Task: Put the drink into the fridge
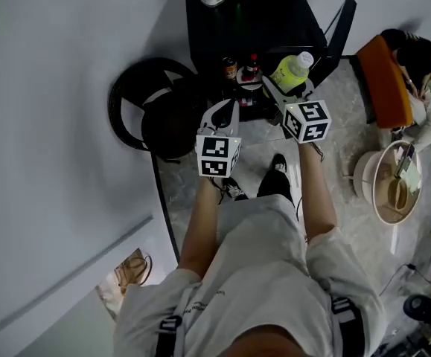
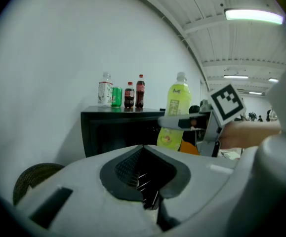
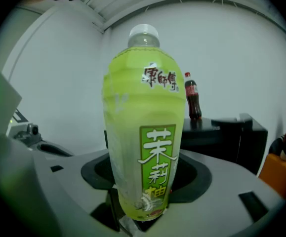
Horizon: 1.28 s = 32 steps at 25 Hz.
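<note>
A yellow-green tea bottle with a white cap stands upright between the jaws of my right gripper, which is shut on its lower part. In the head view that bottle hangs just in front of the low black fridge, with the right gripper beneath it. A black panel that looks like the fridge door juts out at the right. My left gripper hovers to the left of the bottle, shut and empty. From the left gripper view the bottle shows beside the fridge.
A white-labelled bottle, a green can and two cola bottles stand on the fridge top. Two small dark bottles sit low at its front. Black round objects lie left, an orange seat and a round white table right.
</note>
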Motion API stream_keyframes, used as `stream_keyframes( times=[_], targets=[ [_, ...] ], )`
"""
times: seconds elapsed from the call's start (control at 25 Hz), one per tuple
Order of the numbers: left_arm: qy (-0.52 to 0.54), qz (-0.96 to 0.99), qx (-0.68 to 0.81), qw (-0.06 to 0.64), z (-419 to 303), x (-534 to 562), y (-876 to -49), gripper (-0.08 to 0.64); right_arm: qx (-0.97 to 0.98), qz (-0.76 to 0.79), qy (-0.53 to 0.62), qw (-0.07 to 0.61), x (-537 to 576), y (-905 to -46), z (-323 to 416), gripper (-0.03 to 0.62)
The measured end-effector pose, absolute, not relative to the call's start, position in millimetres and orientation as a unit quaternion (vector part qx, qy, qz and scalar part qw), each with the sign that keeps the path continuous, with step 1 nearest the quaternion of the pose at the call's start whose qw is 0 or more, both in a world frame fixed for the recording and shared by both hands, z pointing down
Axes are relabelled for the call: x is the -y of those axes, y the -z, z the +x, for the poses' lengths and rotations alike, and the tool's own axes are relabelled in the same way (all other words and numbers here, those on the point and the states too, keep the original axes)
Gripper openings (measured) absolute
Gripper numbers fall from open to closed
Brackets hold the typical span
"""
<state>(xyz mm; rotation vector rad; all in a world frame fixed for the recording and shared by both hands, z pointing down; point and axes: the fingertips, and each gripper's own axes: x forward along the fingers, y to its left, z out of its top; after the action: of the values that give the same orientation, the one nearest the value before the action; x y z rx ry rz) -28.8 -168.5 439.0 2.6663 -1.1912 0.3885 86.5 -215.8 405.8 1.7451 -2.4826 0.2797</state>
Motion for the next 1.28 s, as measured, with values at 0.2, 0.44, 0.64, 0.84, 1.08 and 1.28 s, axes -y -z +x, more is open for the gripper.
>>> stream_keyframes(
  times=[0.2,0.44,0.64,0.84,1.08,1.28],
  targets=[
    [-0.146,0.903,0.381,0.134,-26.7,148.3,-503.1,0.009,0.788,0.587,-0.151,0.104,186.2,-524.6,87.5,0.278],
    [-0.168,0.905,0.365,0.141,-10.0,158.0,-544.6,0.009,0.790,0.576,-0.160,0.133,215.1,-597.8,91.6,0.278],
    [-0.174,0.911,0.357,0.109,-3.2,169.6,-563.8,0.009,0.762,0.616,-0.131,0.148,264.5,-637.4,118.2,0.278],
    [-0.157,0.908,0.377,0.089,-7.5,198.4,-587.5,0.009,0.745,0.646,-0.115,0.119,323.5,-656.8,145.1,0.278],
    [-0.136,0.903,0.398,0.091,-2.9,229.0,-617.3,0.009,0.724,0.671,-0.101,0.127,372.4,-688.9,170.3,0.278],
    [-0.131,0.902,0.400,0.091,3.5,244.7,-632.6,0.009,0.711,0.689,-0.098,0.104,398.5,-695.4,178.3,0.278]
  ],
)
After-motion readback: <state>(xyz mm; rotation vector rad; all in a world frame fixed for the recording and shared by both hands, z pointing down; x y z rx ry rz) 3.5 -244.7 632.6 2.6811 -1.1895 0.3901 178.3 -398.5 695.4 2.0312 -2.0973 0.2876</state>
